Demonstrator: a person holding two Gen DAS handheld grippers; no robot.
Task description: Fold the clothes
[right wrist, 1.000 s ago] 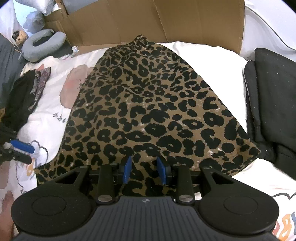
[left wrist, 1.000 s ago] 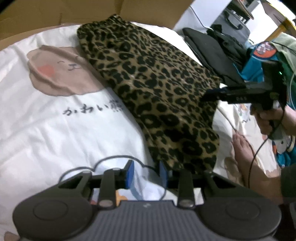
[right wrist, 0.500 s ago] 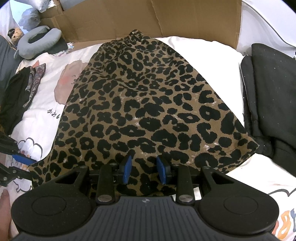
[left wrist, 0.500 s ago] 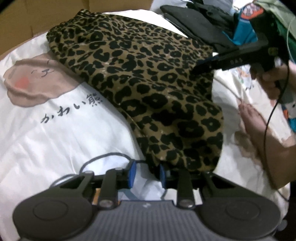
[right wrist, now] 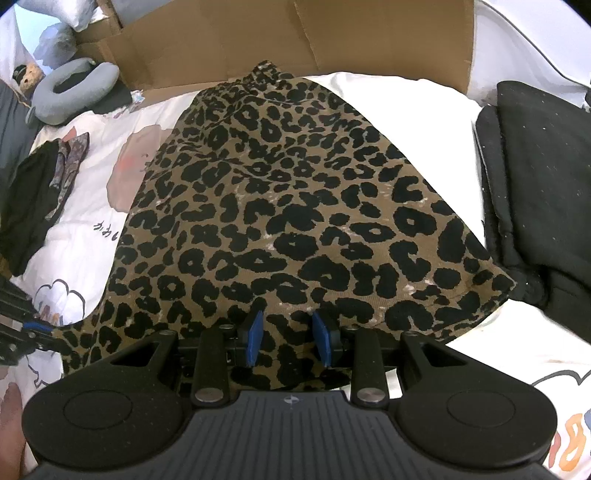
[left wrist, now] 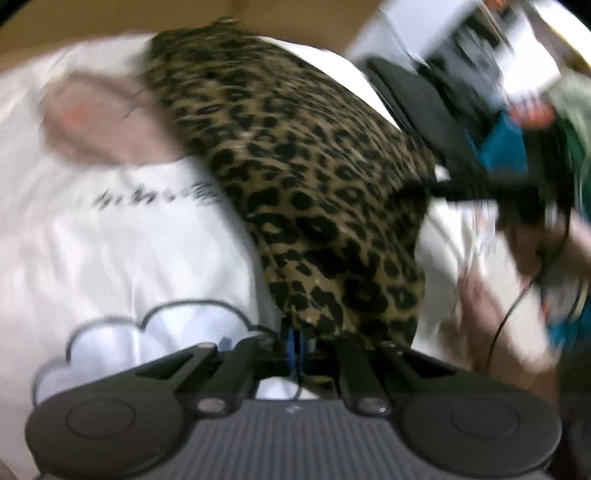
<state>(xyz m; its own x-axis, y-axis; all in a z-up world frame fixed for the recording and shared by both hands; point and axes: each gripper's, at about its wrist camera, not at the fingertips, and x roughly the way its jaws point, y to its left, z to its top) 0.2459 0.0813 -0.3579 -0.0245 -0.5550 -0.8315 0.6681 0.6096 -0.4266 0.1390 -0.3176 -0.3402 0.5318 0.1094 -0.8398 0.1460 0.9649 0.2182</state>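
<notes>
A leopard-print skirt (right wrist: 295, 221) lies spread on the white printed bedsheet (right wrist: 85, 251), waistband far, hem near. In the blurred left wrist view the skirt (left wrist: 314, 192) runs down to my left gripper (left wrist: 295, 341), whose blue pads are pressed together on the hem's near left corner. The left gripper (right wrist: 26, 328) also shows at the right wrist view's left edge, at that same corner. My right gripper (right wrist: 288, 339) hovers open over the middle of the hem, blue pads wide apart with fabric below them. Seen from the left, the right gripper (left wrist: 447, 192) sits at the skirt's right edge.
Folded black clothes (right wrist: 535, 177) are stacked right of the skirt. Cardboard (right wrist: 295, 33) stands behind the bed. A grey neck pillow (right wrist: 70, 92) and dark garments (right wrist: 33, 199) lie at the left. A person's hand (left wrist: 532, 251) holds the right gripper.
My left gripper's pads have gone from apart to pressed together on the skirt's hem corner, and its view now blurs with motion. The right gripper stays open and has moved slightly forward over the hem.
</notes>
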